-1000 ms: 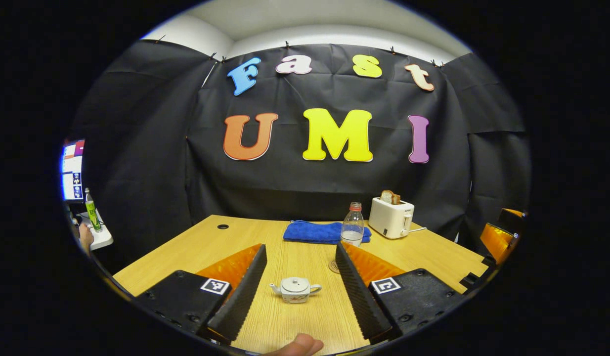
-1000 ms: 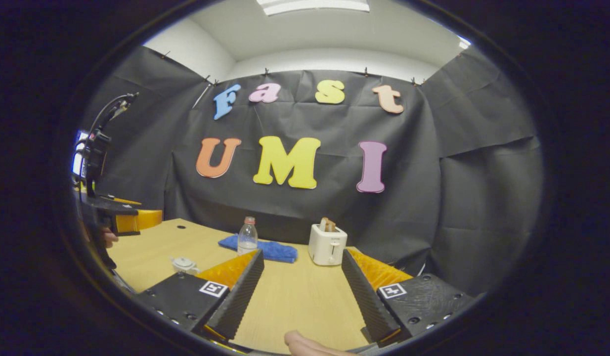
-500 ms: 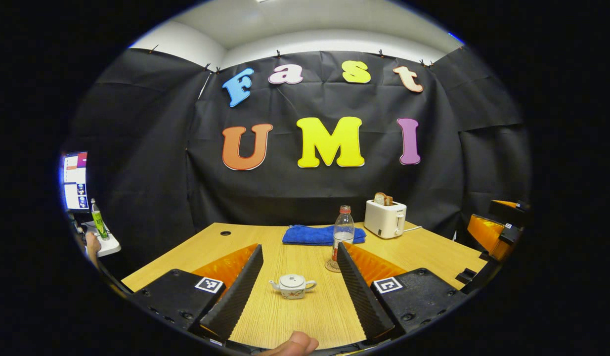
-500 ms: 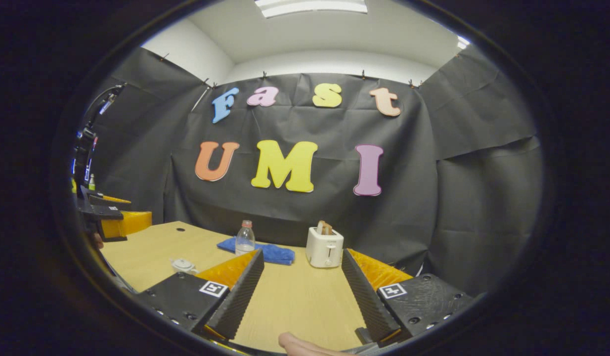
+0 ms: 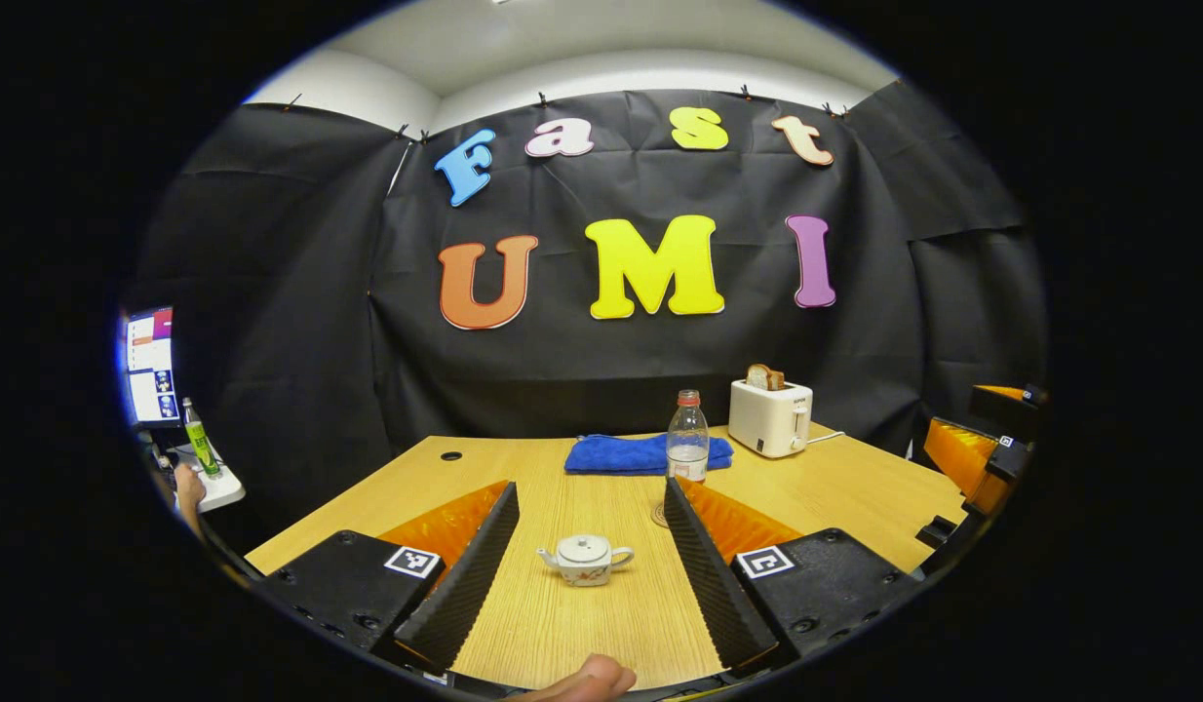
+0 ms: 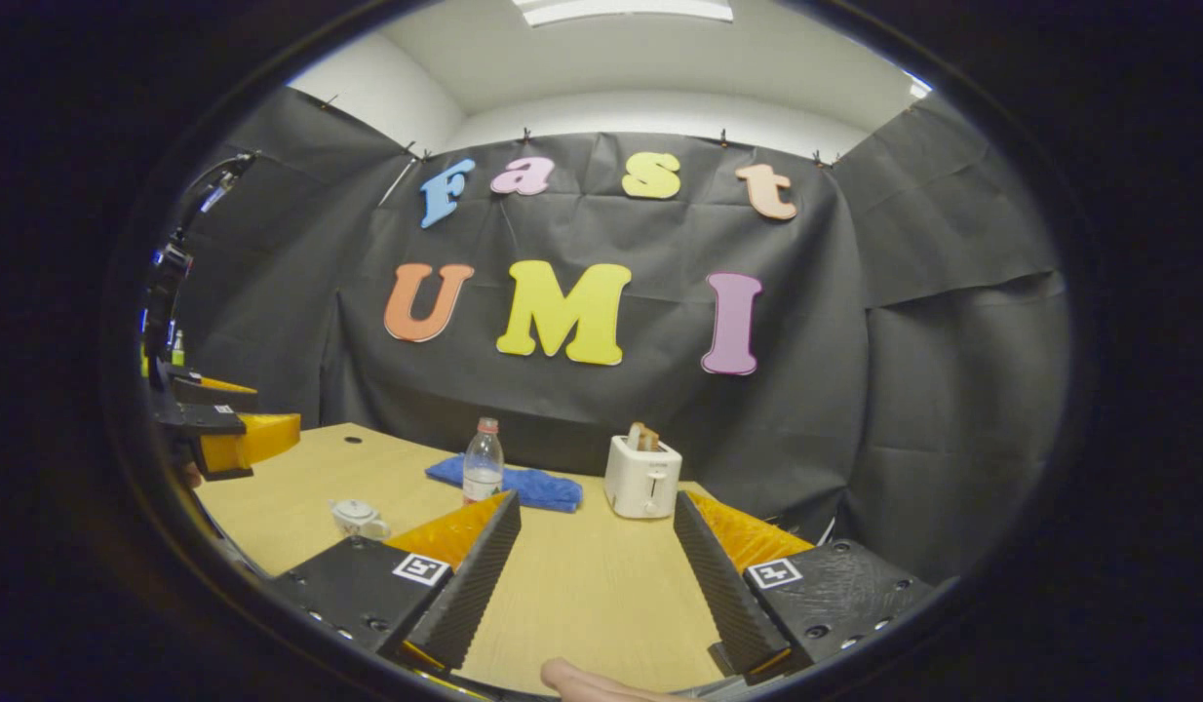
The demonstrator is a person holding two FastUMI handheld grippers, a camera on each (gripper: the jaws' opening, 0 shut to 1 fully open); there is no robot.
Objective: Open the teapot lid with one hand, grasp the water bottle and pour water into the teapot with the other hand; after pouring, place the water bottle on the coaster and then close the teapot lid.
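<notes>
Both tools gape wide and empty, but the teapot [image 5: 584, 561] lies dead ahead of the left tool [image 5: 587, 546], near the surface's front edge, lid on.

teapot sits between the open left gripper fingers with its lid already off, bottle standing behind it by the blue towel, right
Not quite: the lid is on the teapot, as the left gripper view shows. The rest holds: the teapot sits between the open left gripper fingers, with the water bottle standing behind it by the blue towel.
</notes>
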